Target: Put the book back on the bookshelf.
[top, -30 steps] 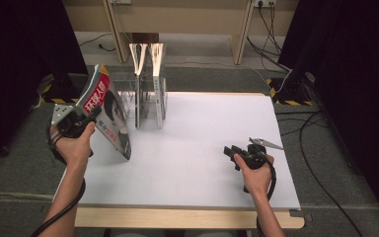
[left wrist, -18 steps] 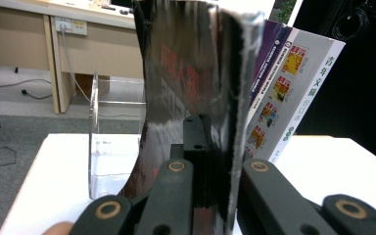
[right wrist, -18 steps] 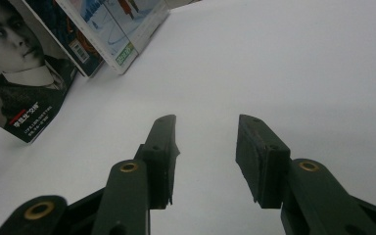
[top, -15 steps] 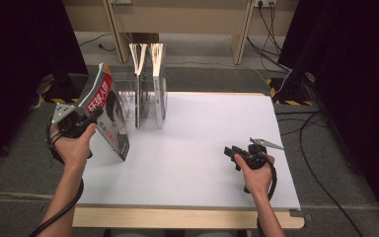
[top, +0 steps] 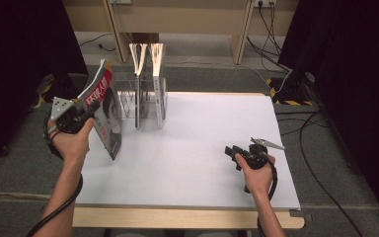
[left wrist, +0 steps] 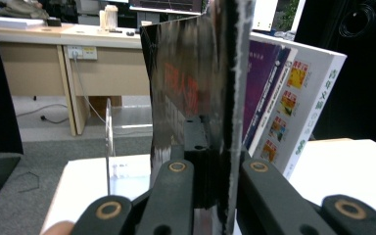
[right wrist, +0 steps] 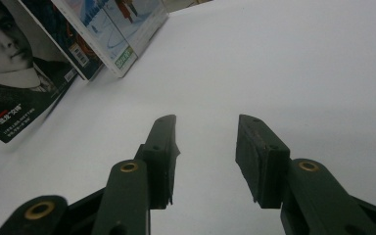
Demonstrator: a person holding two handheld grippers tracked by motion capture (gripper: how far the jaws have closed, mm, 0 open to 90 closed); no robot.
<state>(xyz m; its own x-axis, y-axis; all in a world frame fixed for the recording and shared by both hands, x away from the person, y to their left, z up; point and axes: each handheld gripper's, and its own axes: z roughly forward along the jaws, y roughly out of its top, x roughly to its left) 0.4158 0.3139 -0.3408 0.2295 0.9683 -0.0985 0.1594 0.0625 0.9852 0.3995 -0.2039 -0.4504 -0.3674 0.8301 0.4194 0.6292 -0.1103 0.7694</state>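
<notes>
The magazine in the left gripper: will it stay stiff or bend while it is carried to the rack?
The magazine is thin and glossy, so it will probably flex above the grip. The left gripper is shut on one edge, which likely lets the free part sag or swing. Its bottom corner meets the table, which probably steadies it.

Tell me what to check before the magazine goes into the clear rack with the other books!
1. Left gripper shut on the magazine: ok.
2. Magazine's lower corner near or on the white table: cannot tell.
3. Free slot in the clear rack left of the standing books: ok.
4. Right gripper open, holding nothing, well away from the rack: ok.
5. Magazine upright: not ok, it leans.
</notes>
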